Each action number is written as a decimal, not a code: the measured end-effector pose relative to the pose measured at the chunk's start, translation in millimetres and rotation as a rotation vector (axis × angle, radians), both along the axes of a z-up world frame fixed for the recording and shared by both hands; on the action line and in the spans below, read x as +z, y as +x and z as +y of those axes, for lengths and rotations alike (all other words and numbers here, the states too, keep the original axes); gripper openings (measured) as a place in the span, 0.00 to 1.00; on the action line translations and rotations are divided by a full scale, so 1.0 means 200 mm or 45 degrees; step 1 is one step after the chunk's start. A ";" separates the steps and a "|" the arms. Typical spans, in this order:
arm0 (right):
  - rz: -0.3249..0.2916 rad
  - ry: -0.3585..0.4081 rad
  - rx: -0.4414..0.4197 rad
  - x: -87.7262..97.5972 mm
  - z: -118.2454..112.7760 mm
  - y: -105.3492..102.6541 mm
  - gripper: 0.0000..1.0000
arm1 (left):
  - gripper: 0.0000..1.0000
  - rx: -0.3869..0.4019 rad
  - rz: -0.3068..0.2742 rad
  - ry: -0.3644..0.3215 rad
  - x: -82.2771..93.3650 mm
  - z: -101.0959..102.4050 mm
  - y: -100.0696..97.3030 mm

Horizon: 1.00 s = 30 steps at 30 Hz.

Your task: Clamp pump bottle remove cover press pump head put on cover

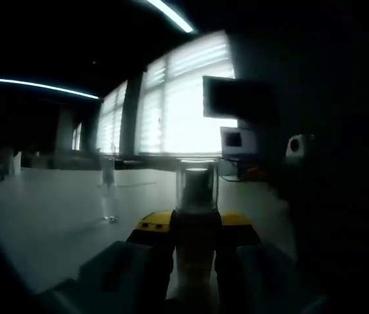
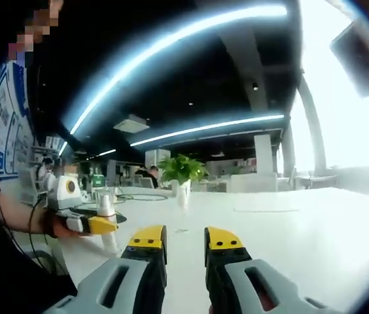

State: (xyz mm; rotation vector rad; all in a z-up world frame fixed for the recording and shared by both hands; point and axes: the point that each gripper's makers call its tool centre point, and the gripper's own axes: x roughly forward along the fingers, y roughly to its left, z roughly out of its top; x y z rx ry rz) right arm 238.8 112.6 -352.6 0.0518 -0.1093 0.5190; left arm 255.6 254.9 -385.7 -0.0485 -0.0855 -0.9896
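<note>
1 upright pump bottle clamped in left gripper.

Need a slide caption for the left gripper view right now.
Left gripper shut on the pump bottle, clear cover on top, above a white table facing bright windows.

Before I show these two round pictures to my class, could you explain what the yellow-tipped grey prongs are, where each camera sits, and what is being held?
A person holds a two-jaw hand gripper in each hand; each carries a forward-looking fisheye camera. In the left gripper view, the yellow-tipped left gripper is clamped on a pale pump bottle with a clear cover, above a white table where another small clear bottle stands. The right gripper view shows the right gripper, jaws apart and empty, over that table, and the left gripper with the bottle. A potted green plant stands farther back.
</note>
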 end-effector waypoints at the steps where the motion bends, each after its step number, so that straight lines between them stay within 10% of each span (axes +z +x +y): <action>1: -0.003 0.004 -0.003 0.02 0.00 0.00 0.17 | 0.14 0.001 0.001 -0.001 0.00 0.00 0.00; 30: 0.004 0.041 0.165 0.19 0.45 -0.10 0.18 | 0.14 0.006 -0.014 0.018 0.00 0.00 0.00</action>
